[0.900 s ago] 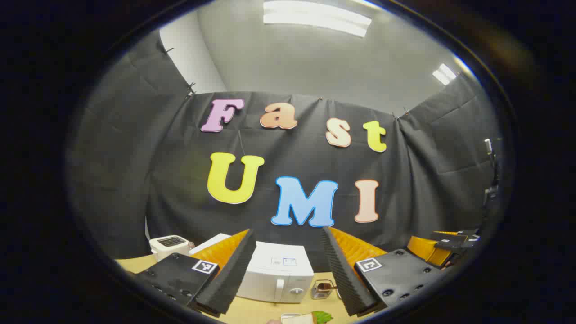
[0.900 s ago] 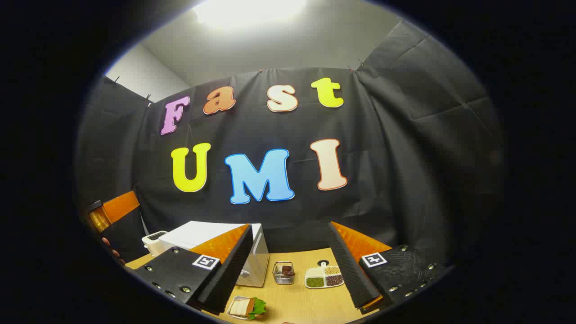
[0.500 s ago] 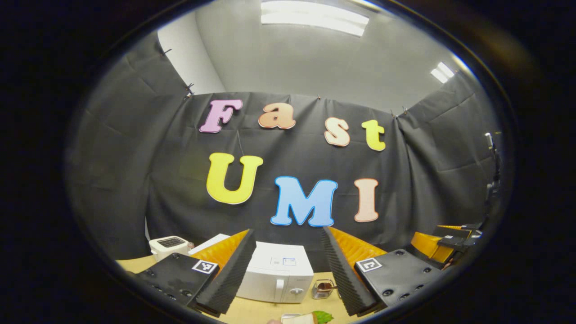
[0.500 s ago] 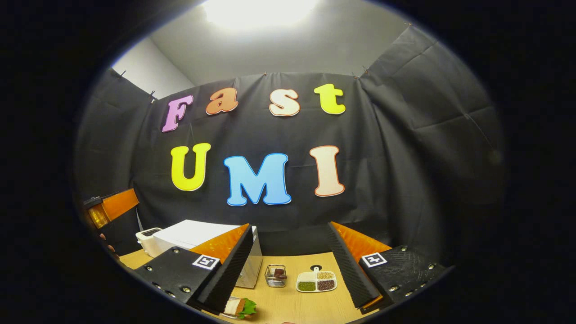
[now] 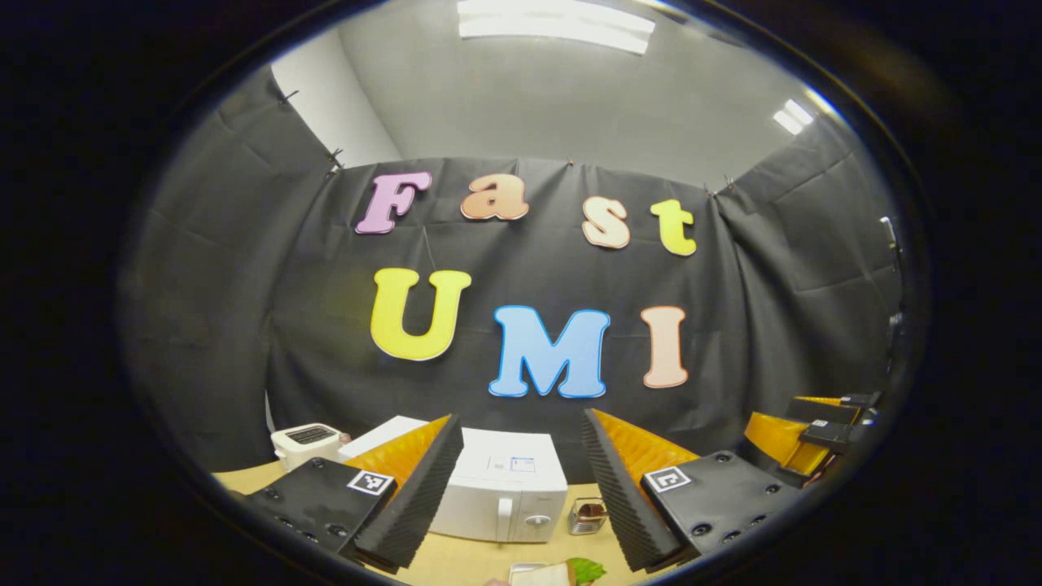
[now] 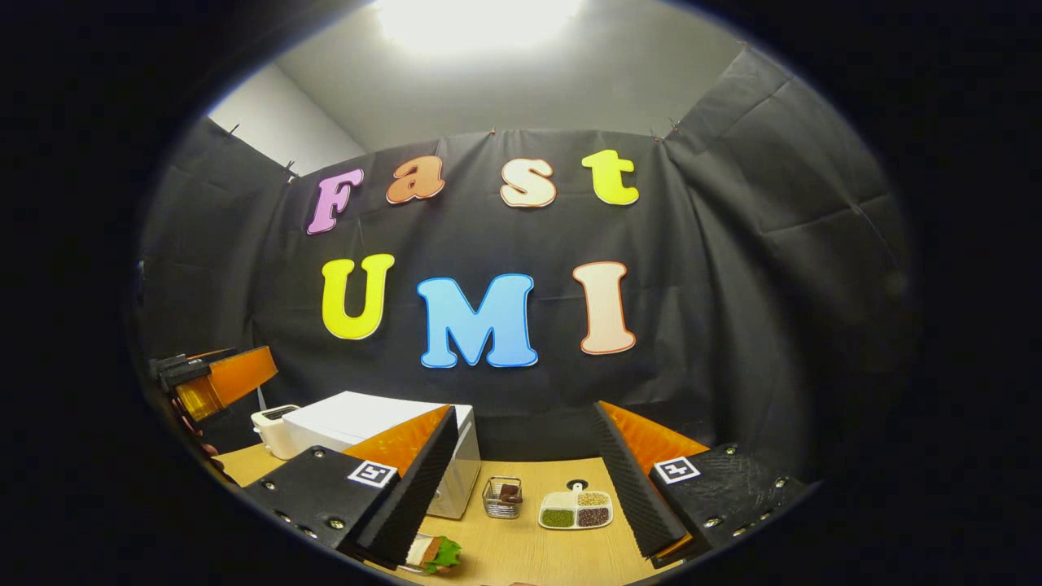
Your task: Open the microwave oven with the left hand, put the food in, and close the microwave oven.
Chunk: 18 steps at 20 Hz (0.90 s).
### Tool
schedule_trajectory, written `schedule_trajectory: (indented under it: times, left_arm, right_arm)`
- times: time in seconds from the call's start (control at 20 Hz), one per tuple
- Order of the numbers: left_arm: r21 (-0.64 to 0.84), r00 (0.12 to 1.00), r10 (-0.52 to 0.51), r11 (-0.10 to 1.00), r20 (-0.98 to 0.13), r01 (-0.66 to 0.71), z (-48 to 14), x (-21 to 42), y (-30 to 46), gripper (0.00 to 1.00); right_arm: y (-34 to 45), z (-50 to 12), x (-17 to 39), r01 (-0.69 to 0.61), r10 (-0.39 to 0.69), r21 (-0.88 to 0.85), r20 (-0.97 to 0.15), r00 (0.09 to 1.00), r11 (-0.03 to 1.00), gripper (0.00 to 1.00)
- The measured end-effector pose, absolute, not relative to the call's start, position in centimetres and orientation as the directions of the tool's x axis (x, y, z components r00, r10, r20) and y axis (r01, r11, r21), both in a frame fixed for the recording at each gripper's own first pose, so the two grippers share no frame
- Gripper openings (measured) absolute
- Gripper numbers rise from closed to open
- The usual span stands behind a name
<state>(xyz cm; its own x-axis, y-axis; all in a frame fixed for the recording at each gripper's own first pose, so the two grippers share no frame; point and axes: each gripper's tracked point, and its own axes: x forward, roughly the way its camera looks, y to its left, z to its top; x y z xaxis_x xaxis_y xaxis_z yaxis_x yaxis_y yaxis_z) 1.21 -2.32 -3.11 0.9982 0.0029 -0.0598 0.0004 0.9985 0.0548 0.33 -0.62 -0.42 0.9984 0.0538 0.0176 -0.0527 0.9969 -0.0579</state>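
Observation:
A white microwave oven (image 5: 505,492) stands at the back of the wooden table, door shut, with a handle and a round knob on its front. It also appears in the right gripper view as the microwave (image 6: 358,419), seen from its right side. The food, a sandwich with lettuce on a small tray (image 5: 562,574), lies near the table's front; the same sandwich (image 6: 431,553) peeks out beside a finger. My left gripper (image 5: 521,488) is held open in the air, well short of the microwave. My right gripper (image 6: 521,496) is open too, with nothing between its fingers.
A white toaster (image 5: 305,443) sits left of the microwave. Right of it stand a small wire basket (image 6: 502,498) and a divided dish of grains (image 6: 575,510). The other gripper shows at the far right (image 5: 806,435) and, in the right gripper view, at the far left (image 6: 212,378).
The left gripper view has tilted down slightly, so the microwave sits a little higher. The right gripper has swung a bit, shifting the sandwich and basket leftward in its view.

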Motion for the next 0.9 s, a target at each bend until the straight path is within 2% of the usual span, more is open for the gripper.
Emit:
schedule_trajectory:
  times: [0.15,0.5,0.8,0.9]
  left_arm:
    - [0.062,0.995,-0.004,0.998,-0.098,0.010,-5.2,2.0,-2.8,0.94]
    - [0.028,0.949,-0.043,0.998,-0.311,0.054,-16.6,5.3,-1.7,0.96]
    - [-0.023,0.853,-0.026,1.000,-0.522,0.017,-28.6,9.7,1.4,0.96]
    - [-0.022,0.818,-0.009,1.000,-0.575,-0.004,-31.9,10.8,2.5,0.88]
  right_arm:
    - [-1.1,-1.2,0.9,-0.056,0.056,-0.049,-0.003,0.998,0.997,0.99]
    - [-3.2,-2.9,0.6,-0.012,0.008,-0.067,-0.048,0.999,0.998,0.99]
    - [-4.5,-4.6,0.8,0.015,-0.023,-0.072,-0.110,0.994,0.997,0.99]
    - [-5.4,-4.8,1.1,0.034,-0.043,-0.078,-0.119,0.992,0.996,0.99]
